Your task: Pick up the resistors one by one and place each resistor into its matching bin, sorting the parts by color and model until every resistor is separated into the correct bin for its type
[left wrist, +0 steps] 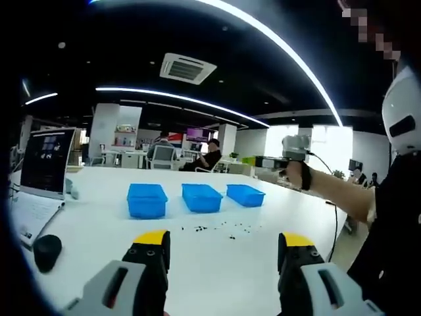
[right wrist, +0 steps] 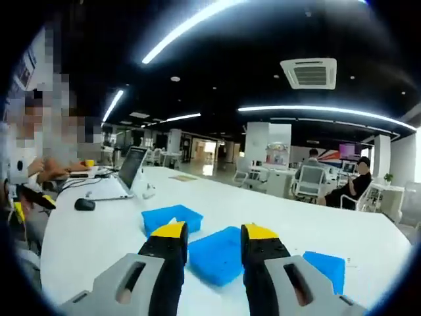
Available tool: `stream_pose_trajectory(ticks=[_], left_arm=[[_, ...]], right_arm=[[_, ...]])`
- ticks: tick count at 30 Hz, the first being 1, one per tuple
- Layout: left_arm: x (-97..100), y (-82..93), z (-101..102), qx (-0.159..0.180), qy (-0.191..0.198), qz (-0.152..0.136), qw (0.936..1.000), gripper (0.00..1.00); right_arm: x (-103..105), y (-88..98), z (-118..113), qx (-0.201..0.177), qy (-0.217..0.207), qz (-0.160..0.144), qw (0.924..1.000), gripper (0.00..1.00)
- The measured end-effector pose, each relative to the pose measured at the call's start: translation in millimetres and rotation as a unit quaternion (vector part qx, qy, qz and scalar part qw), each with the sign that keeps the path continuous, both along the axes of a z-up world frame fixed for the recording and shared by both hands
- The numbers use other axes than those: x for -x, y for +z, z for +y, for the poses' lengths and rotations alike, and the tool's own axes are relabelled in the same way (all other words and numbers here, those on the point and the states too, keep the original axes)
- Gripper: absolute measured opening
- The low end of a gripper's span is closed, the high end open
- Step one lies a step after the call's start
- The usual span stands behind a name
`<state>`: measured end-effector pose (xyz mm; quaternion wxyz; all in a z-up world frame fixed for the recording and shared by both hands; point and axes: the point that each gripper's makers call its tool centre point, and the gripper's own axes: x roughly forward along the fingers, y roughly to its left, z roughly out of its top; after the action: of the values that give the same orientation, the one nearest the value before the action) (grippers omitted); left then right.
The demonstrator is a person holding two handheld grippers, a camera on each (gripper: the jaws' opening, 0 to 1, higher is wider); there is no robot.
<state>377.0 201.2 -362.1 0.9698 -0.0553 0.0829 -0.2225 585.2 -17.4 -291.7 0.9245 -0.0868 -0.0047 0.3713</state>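
Three blue bins stand in a row on the white table: left bin point(left wrist: 146, 199), middle bin point(left wrist: 201, 197), right bin point(left wrist: 245, 194). In front of them lie several tiny dark resistors point(left wrist: 220, 228), scattered loose. My left gripper point(left wrist: 223, 245) hovers low over the near table, open, nothing between its yellow-tipped jaws. My right gripper point(left wrist: 263, 161) is held up high at the right by a person's hand, well above the bins. In the right gripper view it point(right wrist: 212, 234) is open and empty, looking down on the bins point(right wrist: 217, 255).
A laptop point(left wrist: 45, 164) and a black mouse point(left wrist: 46, 252) sit at the table's left end; they also appear as laptop point(right wrist: 129, 171) and mouse point(right wrist: 84, 204). A person's arm point(left wrist: 342, 194) reaches in from the right. People sit at desks far behind.
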Motion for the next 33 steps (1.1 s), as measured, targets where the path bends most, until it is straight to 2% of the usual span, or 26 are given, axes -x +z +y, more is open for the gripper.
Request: stream_pose_trajectory(ticks=[6, 10, 13, 15, 21, 24, 29, 33], left_arm=[[-5.0, 1.3, -4.9, -0.001, -0.006, 0.001, 1.0, 0.67], [-6.1, 2.5, -7.4, -0.004, -0.011, 0.001, 0.9999, 0.67], [-7.2, 3.3, -6.7, -0.008, -0.011, 0.002, 0.9999, 0.67], [-8.4, 3.6, -6.4, -0.009, -0.012, 0.003, 0.9999, 0.67], [-9.7, 4.5, -10.5, -0.012, -0.021, 0.002, 0.9997, 0.67], [-8.9, 4.4, -10.7, -0.01, -0.021, 0.001, 0.9997, 0.67], [-7.1, 1.1, -6.5, -0.004, -0.017, 0.001, 0.9999, 0.67], [-6.2, -2.2, -4.9, -0.001, -0.014, 0.004, 0.9999, 0.67]], right_arm=[[51.4, -4.9, -29.3, -0.015, -0.009, -0.005, 0.9998, 0.34], [88.6, -14.4, -42.6, -0.031, -0.02, 0.009, 0.9993, 0.34], [116.8, -24.8, -48.4, -0.026, -0.035, 0.018, 0.9989, 0.34], [125.9, -31.8, -48.9, -0.014, -0.039, 0.027, 0.9988, 0.34], [131.8, -37.2, -44.2, -0.005, -0.035, 0.04, 0.9986, 0.34], [129.8, -36.9, -33.0, -0.003, -0.016, 0.045, 0.9989, 0.29], [127.5, -50.0, -8.2, 0.047, 0.041, 0.078, 0.995, 0.31], [119.6, -62.9, 14.1, 0.095, 0.085, 0.111, 0.9856, 0.29]])
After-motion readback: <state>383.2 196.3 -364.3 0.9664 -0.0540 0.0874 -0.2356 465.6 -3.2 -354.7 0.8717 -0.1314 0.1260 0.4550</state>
